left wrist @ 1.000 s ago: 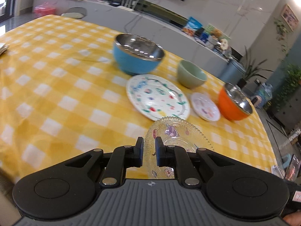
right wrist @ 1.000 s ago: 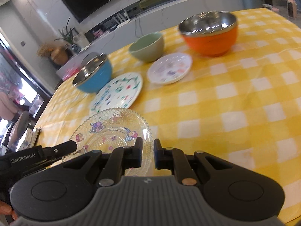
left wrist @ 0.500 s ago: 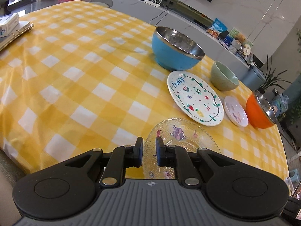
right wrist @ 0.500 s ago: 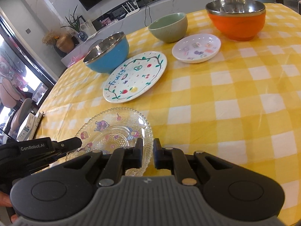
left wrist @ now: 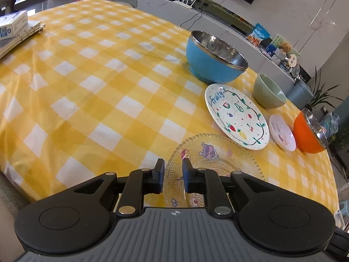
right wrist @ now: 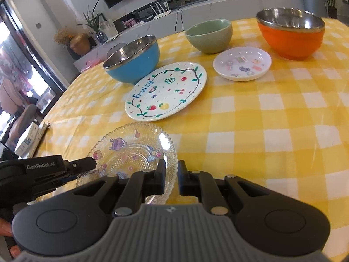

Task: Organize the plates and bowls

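A clear glass plate [left wrist: 220,159] with cartoon stickers lies near the table's front edge; it also shows in the right wrist view [right wrist: 130,155]. Behind it lie a white "Fruity" plate [left wrist: 236,119], a small white dish [left wrist: 282,135], a blue steel bowl [left wrist: 214,57], a green bowl [left wrist: 268,91] and an orange steel bowl [left wrist: 308,131]. My left gripper [left wrist: 173,175] hovers over the glass plate's left rim, jaws a narrow gap apart, holding nothing. My right gripper [right wrist: 169,178] hovers over its right rim, jaws likewise narrow and empty.
The table wears a yellow checked cloth [left wrist: 98,83]. A box and a binder [left wrist: 15,28] lie at its far left corner. A long counter with packets and a bin [left wrist: 301,91] runs behind the table.
Both grippers have risen and tilted, so the dishes look lower and farther. The left view swung right to left. The jaws kept the same narrow gap. No dish moved.
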### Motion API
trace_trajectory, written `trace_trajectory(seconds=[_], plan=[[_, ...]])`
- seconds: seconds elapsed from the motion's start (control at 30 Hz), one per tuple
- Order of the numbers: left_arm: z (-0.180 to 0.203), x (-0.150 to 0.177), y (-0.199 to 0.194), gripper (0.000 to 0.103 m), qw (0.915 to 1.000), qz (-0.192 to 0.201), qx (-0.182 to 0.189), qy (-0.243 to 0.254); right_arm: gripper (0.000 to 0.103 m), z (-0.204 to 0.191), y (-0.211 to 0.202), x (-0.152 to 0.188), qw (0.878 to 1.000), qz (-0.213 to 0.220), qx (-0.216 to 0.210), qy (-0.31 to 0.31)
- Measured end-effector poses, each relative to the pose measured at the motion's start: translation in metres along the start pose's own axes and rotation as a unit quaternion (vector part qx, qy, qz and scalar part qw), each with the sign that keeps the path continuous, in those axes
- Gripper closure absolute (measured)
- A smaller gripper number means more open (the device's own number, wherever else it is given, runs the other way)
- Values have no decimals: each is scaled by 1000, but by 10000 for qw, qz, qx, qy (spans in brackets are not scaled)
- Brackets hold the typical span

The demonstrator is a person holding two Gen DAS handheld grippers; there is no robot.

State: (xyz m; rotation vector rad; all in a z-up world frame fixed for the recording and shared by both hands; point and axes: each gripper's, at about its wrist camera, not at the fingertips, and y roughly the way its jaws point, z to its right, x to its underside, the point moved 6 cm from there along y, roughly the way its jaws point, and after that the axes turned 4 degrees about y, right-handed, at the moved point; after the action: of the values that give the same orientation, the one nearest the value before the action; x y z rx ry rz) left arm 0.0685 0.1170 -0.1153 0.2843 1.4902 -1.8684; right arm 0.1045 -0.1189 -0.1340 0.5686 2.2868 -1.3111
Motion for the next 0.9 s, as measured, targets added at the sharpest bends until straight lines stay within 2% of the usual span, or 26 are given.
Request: trace_trajectory(seconds=[0.2, 0.27, 0.3, 0.33, 0.4, 0.5, 0.57, 0.63, 0.77, 0.83, 0.9], plan=[[-1, 0, -1, 84, 10000, 33, 12, 3, 89, 0, -2, 0, 10000, 53, -71, -42], [0, -2, -4, 83, 9999, 138, 10, 38, 80, -1, -6, -2, 9998, 177, 7, -134], [1, -2, -6, 80, 9998, 194, 34, 37, 66, -1, -9, -3, 9995, 235, 60, -179], [1, -4, -8, 77, 9997, 252, 67, 31, 63, 0, -12, -3, 9993, 283, 96, -205], [3, -6, -12, 73, 9993, 380, 46, 56, 62, 3, -16, -6, 9991, 354, 133, -207], [7, -11, -17, 72, 9987, 475, -11, 159, 53, 12, -20, -10, 9989, 432, 181, -52], [11, -15, -21, 71, 9984, 527, -48, 191, 51, 16, -22, -14, 9986, 472, 222, 47], [15, -22, -25, 71, 9977, 635, -45, 253, 41, 20, -25, -18, 9981, 549, 250, 119], [29, -41, -30, 71, 9956, 780, -37, 511, 37, 23, -28, -26, 9971, 674, 291, 196], [35, -51, -30, 71, 9950, 791, -54, 609, 30, 25, -28, -30, 9965, 715, 364, 219], [41, -61, -28, 68, 9954, 731, 124, 610, 30, 27, -28, -33, 9961, 732, 404, 286]])
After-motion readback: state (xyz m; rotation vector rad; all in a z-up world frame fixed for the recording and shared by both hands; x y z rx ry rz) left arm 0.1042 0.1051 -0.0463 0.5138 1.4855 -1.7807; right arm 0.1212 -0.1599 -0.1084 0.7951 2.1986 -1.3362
